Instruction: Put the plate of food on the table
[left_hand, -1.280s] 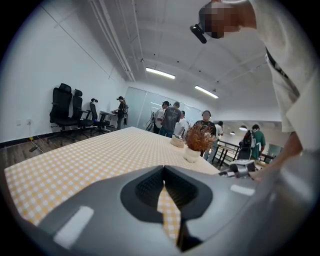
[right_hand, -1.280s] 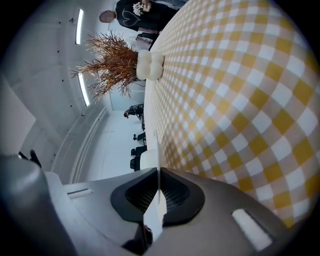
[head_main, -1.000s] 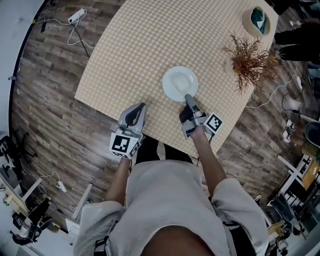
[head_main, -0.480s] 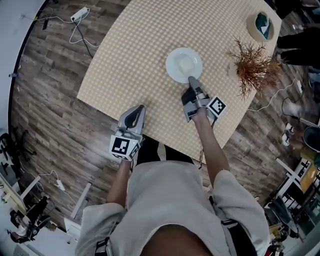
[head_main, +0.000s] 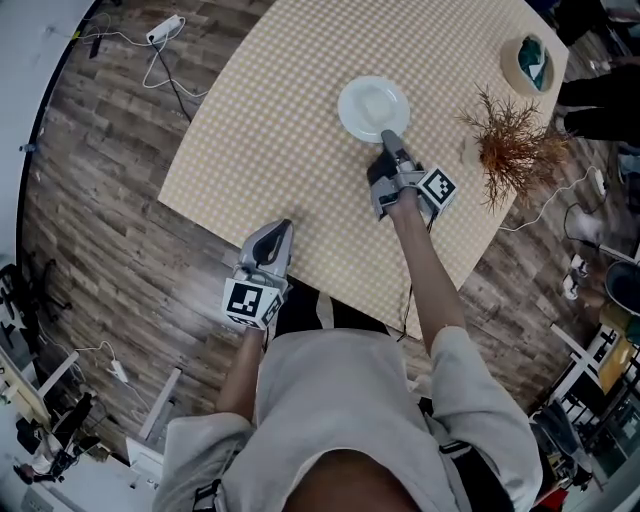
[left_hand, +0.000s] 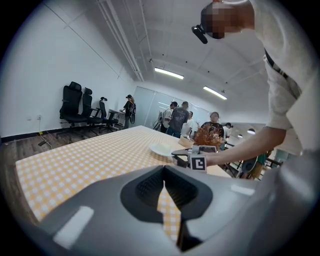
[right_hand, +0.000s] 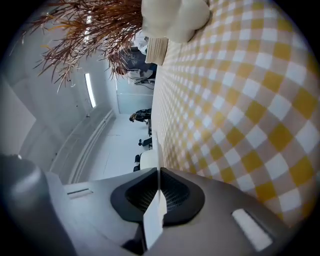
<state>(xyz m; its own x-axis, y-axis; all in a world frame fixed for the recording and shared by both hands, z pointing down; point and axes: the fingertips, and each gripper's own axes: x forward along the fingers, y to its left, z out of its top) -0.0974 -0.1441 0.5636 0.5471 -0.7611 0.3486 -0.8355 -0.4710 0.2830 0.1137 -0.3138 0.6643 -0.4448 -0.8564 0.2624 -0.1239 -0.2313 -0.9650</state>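
Right gripper — jaws were pinched on the near rim of the white plate | plate was held over the checked table, near the dried plant; contact with the tabletop could not be told | left gripper — jaws were closed together, nothing gripped, at the table's near edge

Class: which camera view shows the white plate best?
The head view: the whole plate shows, right gripper clamping its rim. Left gripper view shows it small, edge-on; right gripper view only its pinched rim.
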